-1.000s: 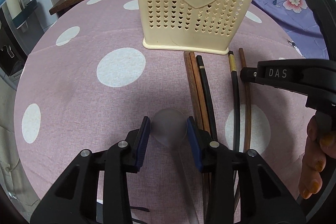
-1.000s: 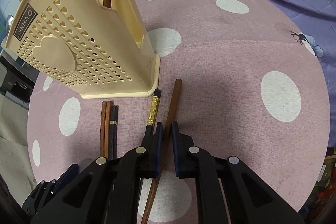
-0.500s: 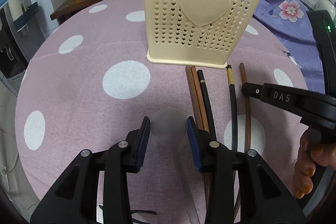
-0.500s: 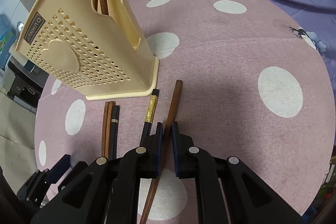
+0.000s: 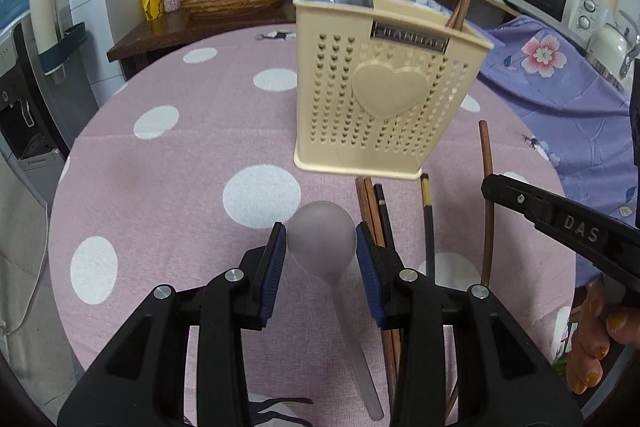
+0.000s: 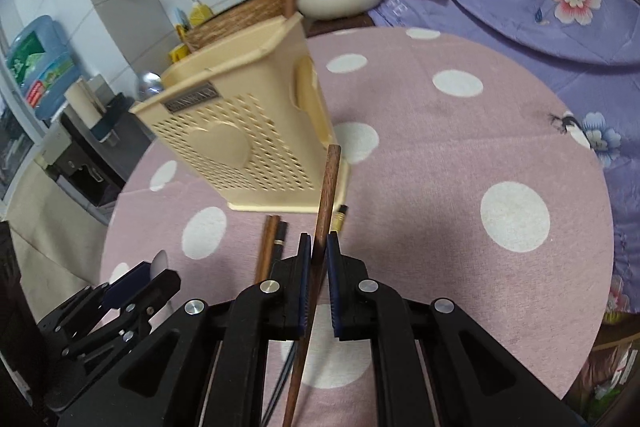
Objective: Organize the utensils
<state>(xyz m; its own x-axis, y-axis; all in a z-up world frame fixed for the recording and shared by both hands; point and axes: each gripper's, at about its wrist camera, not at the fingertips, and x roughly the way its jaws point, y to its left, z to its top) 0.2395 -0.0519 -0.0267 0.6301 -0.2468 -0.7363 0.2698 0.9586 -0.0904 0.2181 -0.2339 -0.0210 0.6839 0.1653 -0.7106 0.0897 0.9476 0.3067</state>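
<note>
Your left gripper (image 5: 321, 251) pinches the frosted spoon (image 5: 322, 242) by its bowl, seemingly firmly; your right gripper (image 6: 316, 259) clamps one brown chopstick (image 6: 325, 203), both angled toward the holder (image 5: 384, 95).

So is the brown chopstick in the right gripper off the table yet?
Yes. The right gripper is shut on the chopstick, whose tip angles up in front of the holder, clear of the cloth.

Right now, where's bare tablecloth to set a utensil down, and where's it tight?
Free: the cloth left of the holder and spoon, out to the table edge; also right of the holder in the right wrist view. Tight: the strip in front of the holder, where chopsticks lie between the left gripper and right gripper.
</note>
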